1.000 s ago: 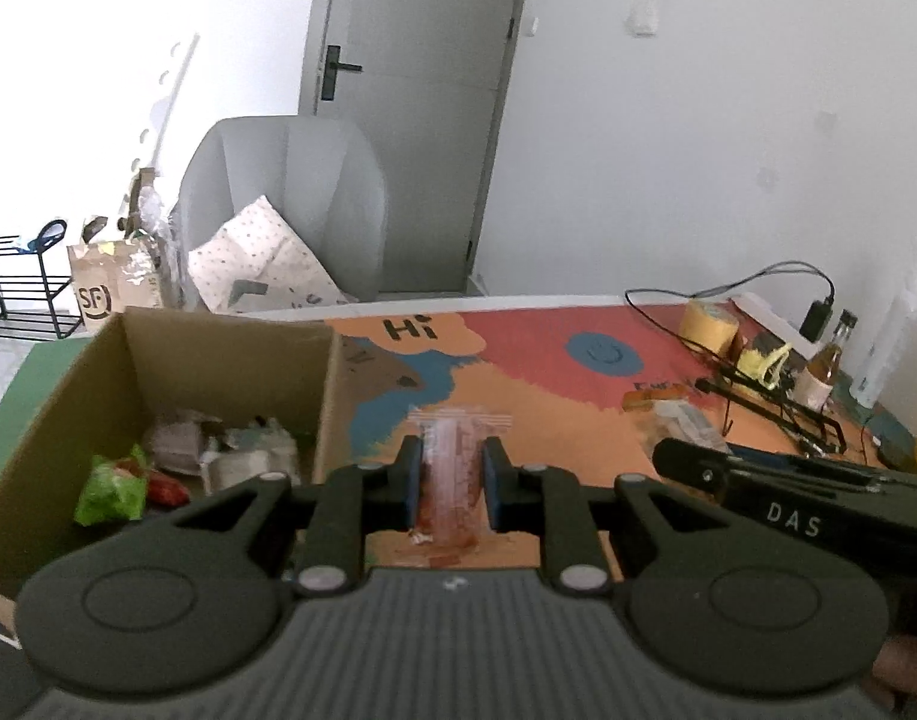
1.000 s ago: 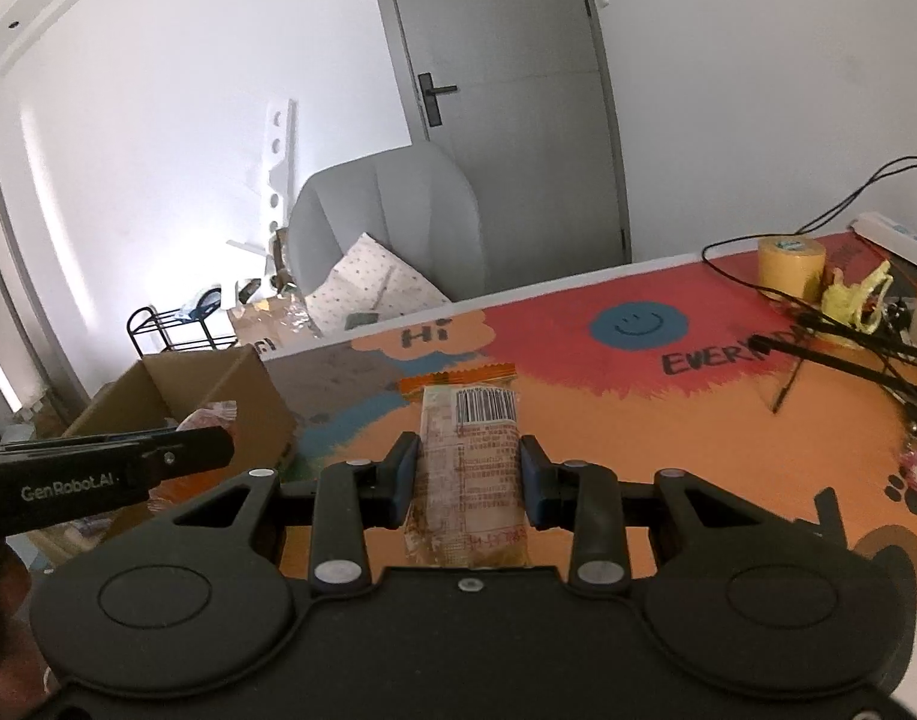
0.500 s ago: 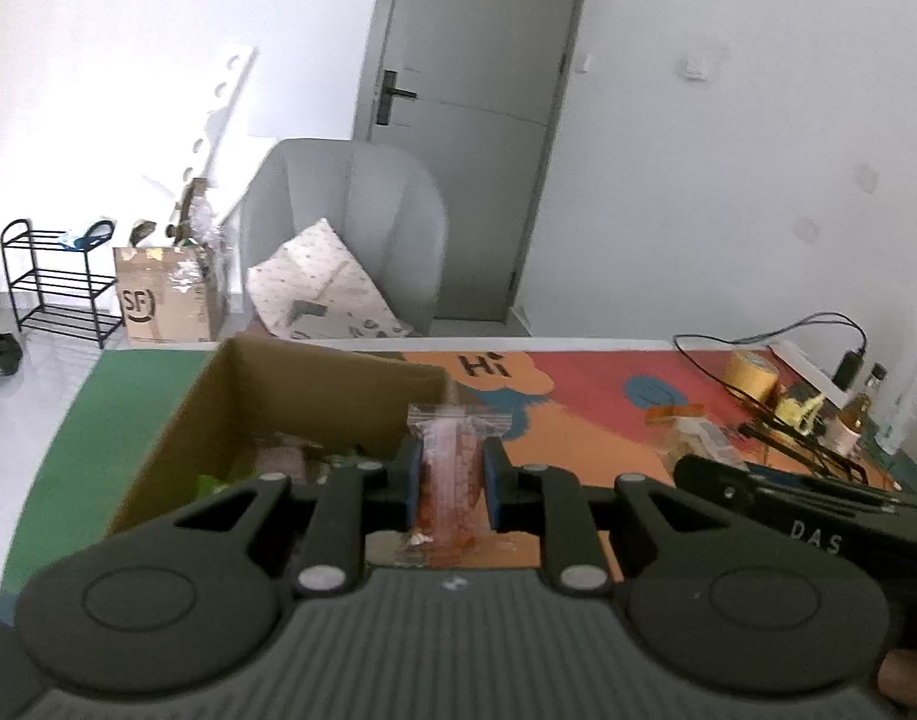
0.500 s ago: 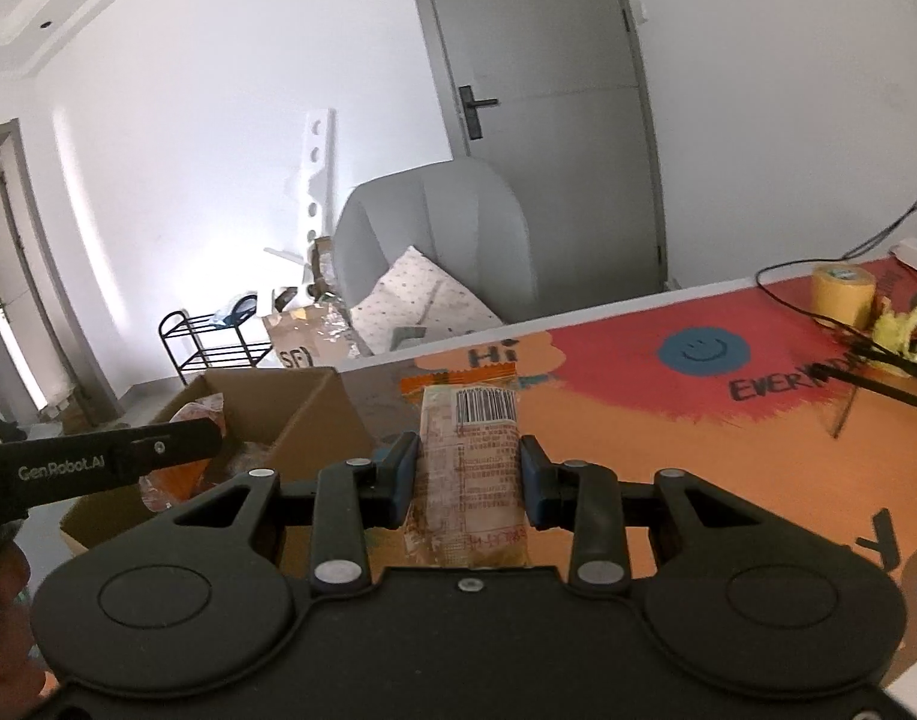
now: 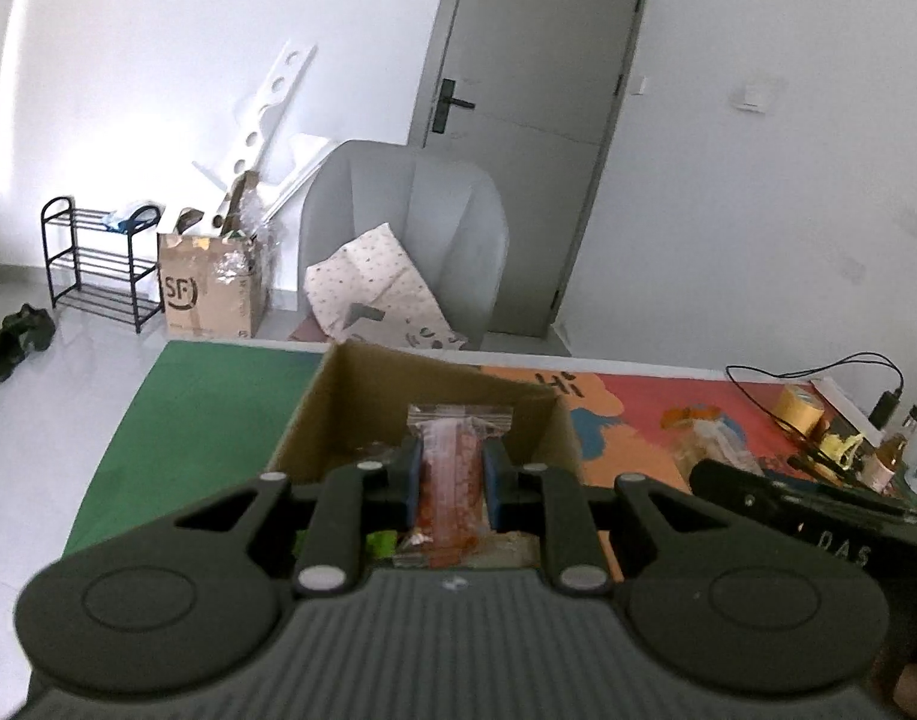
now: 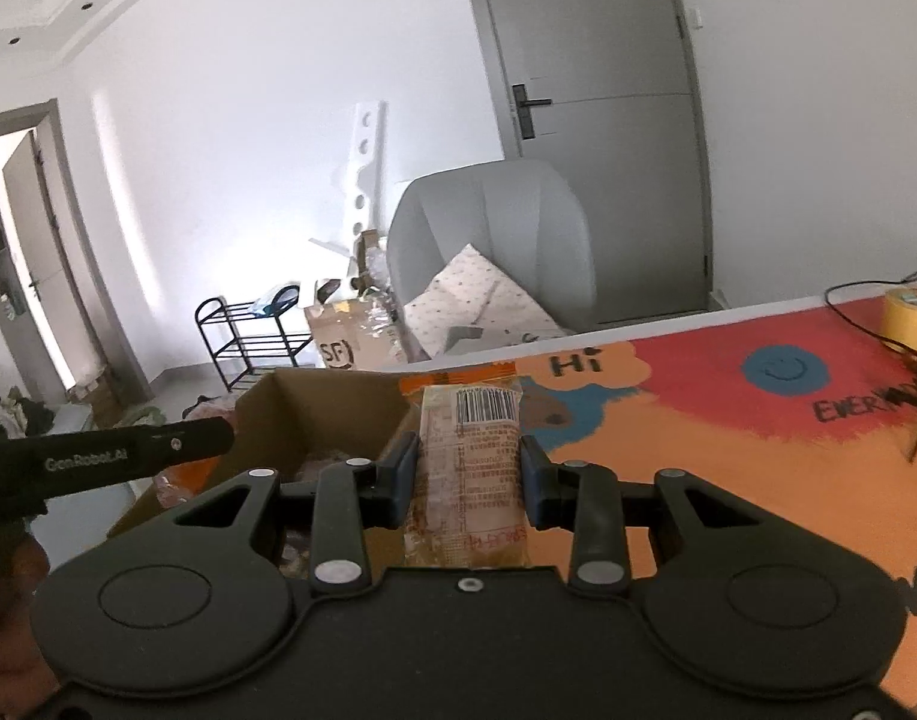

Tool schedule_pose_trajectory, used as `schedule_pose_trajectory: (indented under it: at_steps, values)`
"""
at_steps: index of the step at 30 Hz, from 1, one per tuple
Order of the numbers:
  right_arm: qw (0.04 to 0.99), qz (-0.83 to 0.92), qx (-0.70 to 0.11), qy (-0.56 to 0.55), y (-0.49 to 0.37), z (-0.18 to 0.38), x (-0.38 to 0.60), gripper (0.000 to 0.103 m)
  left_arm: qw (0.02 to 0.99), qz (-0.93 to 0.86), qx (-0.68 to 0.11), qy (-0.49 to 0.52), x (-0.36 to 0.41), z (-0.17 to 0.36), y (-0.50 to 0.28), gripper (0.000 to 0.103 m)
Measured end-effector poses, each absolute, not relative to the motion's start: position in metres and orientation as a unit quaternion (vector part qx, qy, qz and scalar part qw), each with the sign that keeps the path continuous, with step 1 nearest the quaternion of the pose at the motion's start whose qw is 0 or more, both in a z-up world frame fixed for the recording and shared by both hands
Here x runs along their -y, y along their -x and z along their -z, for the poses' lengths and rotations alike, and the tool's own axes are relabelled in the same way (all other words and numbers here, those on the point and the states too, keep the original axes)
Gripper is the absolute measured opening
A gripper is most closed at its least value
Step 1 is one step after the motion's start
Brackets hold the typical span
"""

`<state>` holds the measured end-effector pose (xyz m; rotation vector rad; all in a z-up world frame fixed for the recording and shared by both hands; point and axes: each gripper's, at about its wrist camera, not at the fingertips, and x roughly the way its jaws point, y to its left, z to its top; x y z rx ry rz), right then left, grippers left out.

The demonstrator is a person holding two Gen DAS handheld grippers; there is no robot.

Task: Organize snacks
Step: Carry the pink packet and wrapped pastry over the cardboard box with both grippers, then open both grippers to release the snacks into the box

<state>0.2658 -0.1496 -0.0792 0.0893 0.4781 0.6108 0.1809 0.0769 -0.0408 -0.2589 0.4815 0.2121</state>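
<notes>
My left gripper (image 5: 452,483) is shut on a narrow clear snack packet (image 5: 455,480) with orange-red filling, held above the open cardboard box (image 5: 350,396). Wrapped snacks lie inside the box, mostly hidden behind the gripper. In the right wrist view my right gripper (image 6: 465,483) is shut on a wider tan snack packet (image 6: 467,468) with a barcode, over the box's (image 6: 314,408) right wall. The left gripper's black body (image 6: 116,456) reaches in from the left there.
The box stands on a table with a colourful mat (image 6: 728,420), green (image 5: 218,396) at the left end. More snack packets (image 5: 704,432), a tape roll (image 5: 803,405), cables and a bottle lie at the right. A grey chair (image 5: 410,240) stands behind the table.
Both grippers have swung left with their packets: the box moved from the left of each view toward the centre, and the left packet now hangs over the box instead of the mat.
</notes>
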Motion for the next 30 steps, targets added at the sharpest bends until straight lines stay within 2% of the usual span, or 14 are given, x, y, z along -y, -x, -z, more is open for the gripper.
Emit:
schedule_pose_trajectory:
  at_steps: [5, 8, 13, 19, 25, 27, 29, 30]
  values:
    - [0.922, -0.307, -0.232, -0.037, -0.264, 0.076, 0.134, 0.033, 0.951, -0.096, -0.259, 0.14, -0.087, 0.052, -0.186, 0.021]
    - [0.92, -0.313, -0.233, -0.033, -0.262, 0.075, 0.125, 0.033, 0.949, -0.092, -0.266, 0.141, -0.088, 0.054, -0.187, 0.026]
    - [0.916, -0.323, -0.235, -0.024, -0.257, 0.075, 0.114, 0.033, 0.949, -0.105, -0.256, 0.154, -0.095, 0.051, -0.18, 0.049]
    - [0.911, -0.336, -0.238, -0.027, -0.256, 0.071, 0.103, 0.033, 0.949, -0.121, -0.24, 0.168, -0.108, 0.045, -0.168, 0.066]
    - [0.896, -0.37, -0.244, -0.024, -0.246, 0.07, 0.093, 0.034, 0.944, -0.128, -0.247, 0.177, -0.114, 0.046, -0.165, 0.069]
    - [0.89, -0.38, -0.25, -0.021, -0.243, 0.07, 0.092, 0.041, 0.942, -0.13, -0.252, 0.178, -0.113, 0.047, -0.165, 0.07]
    - [0.892, -0.38, -0.244, -0.02, -0.24, 0.069, 0.095, 0.053, 0.943, -0.13, -0.252, 0.174, -0.111, 0.047, -0.163, 0.073]
    - [0.894, -0.377, -0.242, -0.021, -0.239, 0.069, 0.097, 0.056, 0.944, -0.128, -0.251, 0.171, -0.11, 0.047, -0.163, 0.076]
